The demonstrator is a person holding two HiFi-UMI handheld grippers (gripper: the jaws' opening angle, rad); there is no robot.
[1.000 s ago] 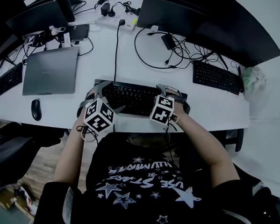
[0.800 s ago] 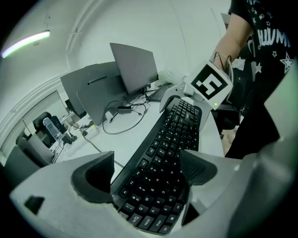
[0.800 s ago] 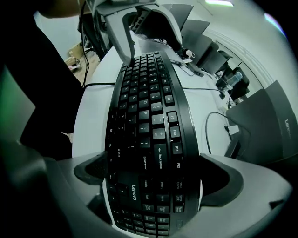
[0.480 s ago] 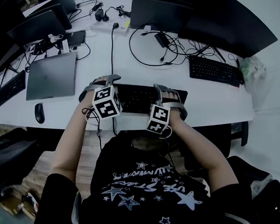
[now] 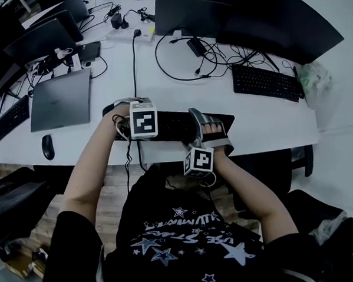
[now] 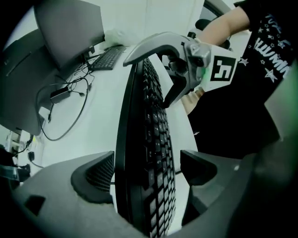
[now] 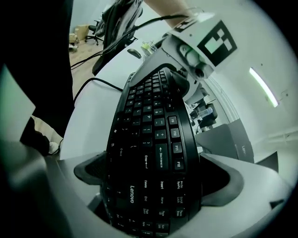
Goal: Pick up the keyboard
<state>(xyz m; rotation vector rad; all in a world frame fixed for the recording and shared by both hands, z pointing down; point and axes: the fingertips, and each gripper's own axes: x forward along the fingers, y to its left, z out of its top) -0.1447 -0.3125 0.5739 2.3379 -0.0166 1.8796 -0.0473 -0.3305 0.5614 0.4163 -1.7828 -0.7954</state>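
A black Lenovo keyboard [image 5: 174, 125] lies crosswise at the front edge of the white desk [image 5: 264, 121], one gripper at each end. My left gripper [image 5: 129, 104] clamps its left end; in the left gripper view the keyboard [image 6: 146, 153] stands edge-on between the jaws of the left gripper [image 6: 145, 169]. My right gripper [image 5: 206, 122] grips the right end. There the keyboard's [image 7: 151, 139] key face fills the gap between the two pads of the right gripper [image 7: 156, 179]. Both views show the keyboard tilted off the desk surface.
A second black keyboard [image 5: 266, 82] lies at the right, and a third [image 5: 10, 118] at the far left. A closed grey laptop [image 5: 59, 99] and a mouse [image 5: 47, 146] sit left. Dark monitors [image 5: 246, 16], a power strip [image 5: 129, 32] and loose cables [image 5: 184, 60] fill the back.
Both grippers have turned on the keyboard's ends: the left cube has risen over the keys and the right cube has dropped toward the person. The keyboard has tipped up.
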